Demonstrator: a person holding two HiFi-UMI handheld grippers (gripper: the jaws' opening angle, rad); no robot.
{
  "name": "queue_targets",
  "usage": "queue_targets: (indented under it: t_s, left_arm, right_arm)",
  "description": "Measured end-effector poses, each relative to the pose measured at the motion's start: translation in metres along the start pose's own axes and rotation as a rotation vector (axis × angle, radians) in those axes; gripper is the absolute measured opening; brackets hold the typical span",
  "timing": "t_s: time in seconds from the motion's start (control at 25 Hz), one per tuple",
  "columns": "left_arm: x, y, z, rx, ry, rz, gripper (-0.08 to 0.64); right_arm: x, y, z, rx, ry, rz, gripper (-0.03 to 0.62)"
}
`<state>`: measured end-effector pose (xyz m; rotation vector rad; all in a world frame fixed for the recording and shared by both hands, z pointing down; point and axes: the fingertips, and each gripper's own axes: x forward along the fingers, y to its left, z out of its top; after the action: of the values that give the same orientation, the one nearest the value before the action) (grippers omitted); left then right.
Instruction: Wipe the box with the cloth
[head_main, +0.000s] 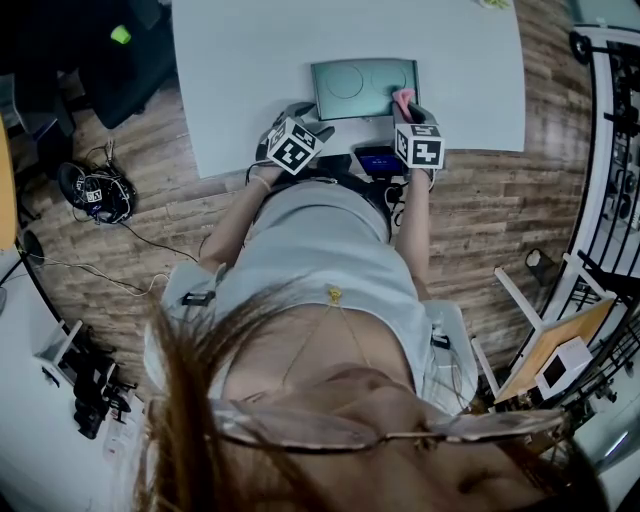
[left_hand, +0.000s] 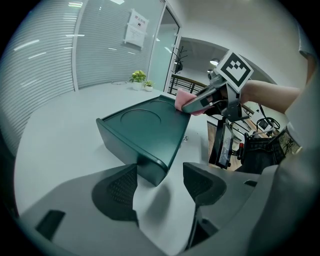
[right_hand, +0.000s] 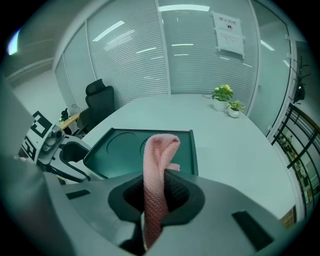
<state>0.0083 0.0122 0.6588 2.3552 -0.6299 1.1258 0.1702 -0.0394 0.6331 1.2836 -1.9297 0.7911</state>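
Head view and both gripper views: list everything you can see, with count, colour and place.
box: one, dark green, on the table by the person
cloth: one, pink, pinched in the right claw, over the box
table: one, white, under the box
potted plants: two, green, table's far side
office chair: one, black, behind the table
left claw: grey, open at the box's corner
right claw: grey, shut on cloth

Office meeting room — striped glass partitions (right_hand: 130, 55), black office chair (right_hand: 99, 103), white table (right_hand: 235, 145), potted plants (right_hand: 223, 97)
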Motion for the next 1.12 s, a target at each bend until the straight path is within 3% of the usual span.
queue_targets:
  t_s: [1.12]
  left_arm:
    - [-0.003,0.003,-0.001,-0.055,-0.026,0.020,0.285]
  right_arm:
    - [0.023,0.087,0.017,-0.113,0.037,0.227,0.038]
